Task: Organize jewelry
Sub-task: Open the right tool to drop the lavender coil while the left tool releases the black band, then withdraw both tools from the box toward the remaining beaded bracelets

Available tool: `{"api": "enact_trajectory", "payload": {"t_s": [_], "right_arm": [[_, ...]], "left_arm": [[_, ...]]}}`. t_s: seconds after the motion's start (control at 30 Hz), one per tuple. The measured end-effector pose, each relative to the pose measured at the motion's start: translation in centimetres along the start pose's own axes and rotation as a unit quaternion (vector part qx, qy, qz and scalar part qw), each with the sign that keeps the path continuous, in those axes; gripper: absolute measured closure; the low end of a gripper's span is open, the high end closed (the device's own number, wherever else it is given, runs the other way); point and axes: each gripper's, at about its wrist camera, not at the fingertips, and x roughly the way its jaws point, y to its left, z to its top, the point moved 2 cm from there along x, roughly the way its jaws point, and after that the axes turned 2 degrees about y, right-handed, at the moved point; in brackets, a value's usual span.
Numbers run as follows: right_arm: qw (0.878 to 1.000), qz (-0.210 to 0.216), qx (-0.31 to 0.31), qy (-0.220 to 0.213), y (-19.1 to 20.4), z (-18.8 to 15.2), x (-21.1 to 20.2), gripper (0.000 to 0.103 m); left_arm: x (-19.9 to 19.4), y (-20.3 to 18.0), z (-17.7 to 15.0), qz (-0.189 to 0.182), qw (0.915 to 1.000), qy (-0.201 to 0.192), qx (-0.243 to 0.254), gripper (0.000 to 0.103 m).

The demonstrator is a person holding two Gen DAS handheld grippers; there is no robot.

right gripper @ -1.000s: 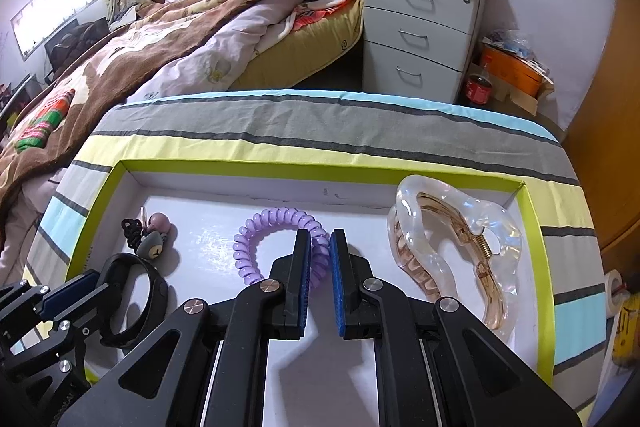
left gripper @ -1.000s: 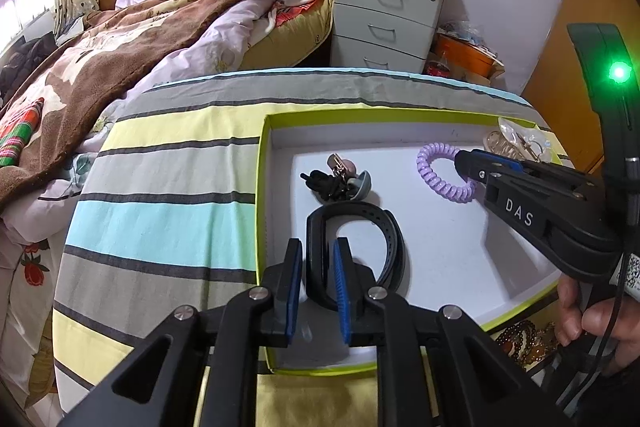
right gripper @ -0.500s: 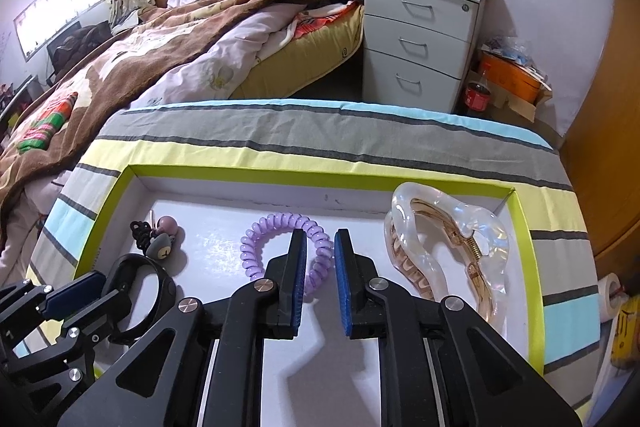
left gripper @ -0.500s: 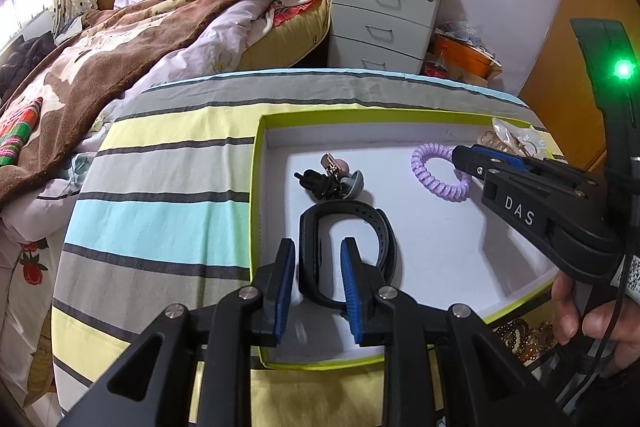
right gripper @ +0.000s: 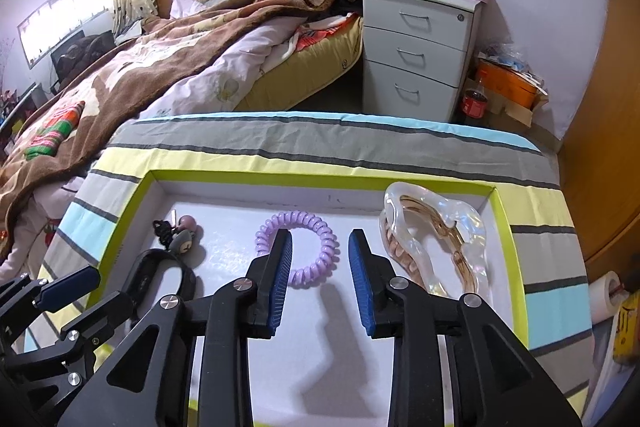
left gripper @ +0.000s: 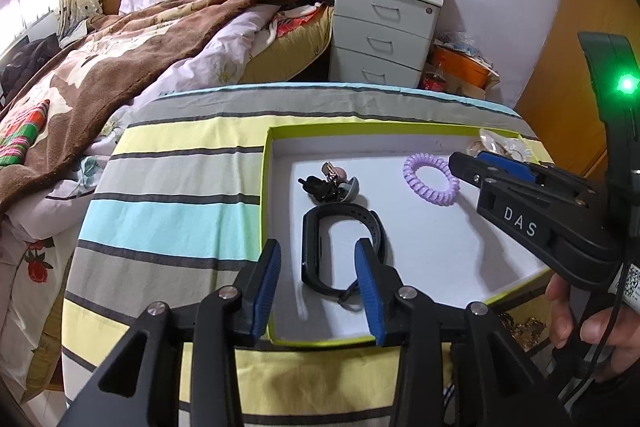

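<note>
A white tray with a green rim [left gripper: 266, 187] [right gripper: 320, 181] lies on the striped cloth. A black wristband [left gripper: 344, 221] [right gripper: 160, 263] lies flat in it. My left gripper [left gripper: 318, 251] [right gripper: 60, 291] hovers over the band with its jaws opening and its pads off it. A purple spiral hair tie [left gripper: 410, 173] [right gripper: 298, 219] lies mid-tray. My right gripper [right gripper: 320, 239] [left gripper: 472, 161] is just above the tie's near side, jaws opening, nothing pressed between them. A clear hair claw [right gripper: 468, 227] [left gripper: 496, 143] rests at the tray's right end. A small black charm cluster [left gripper: 332, 183] [right gripper: 180, 235] sits far left.
The striped cloth [left gripper: 172, 187] covers a table beside a bed with a brown blanket [left gripper: 120, 59]. A grey nightstand [right gripper: 416, 43] stands behind it. A person's hand [left gripper: 592, 331] holds the right gripper. Beaded jewelry [left gripper: 520, 327] lies below the tray's near right corner.
Both pairs of jaws have spread apart from nearly shut. The wristband and the purple tie stay flat on the tray floor. The right gripper has drawn back a little from the tie.
</note>
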Motion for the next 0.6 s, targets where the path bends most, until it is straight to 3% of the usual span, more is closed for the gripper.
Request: {"api": "enact_trajectory", "payload": {"t_s": [0.6], "right_arm": [[0.999, 0.015, 0.007, -0.051, 0.1, -3.3, -6.4, 0.072]], "left_arm": [[-4.8, 0.4, -2.9, -0.017, 0.9992, -0.034, -0.011, 0.056]]}}
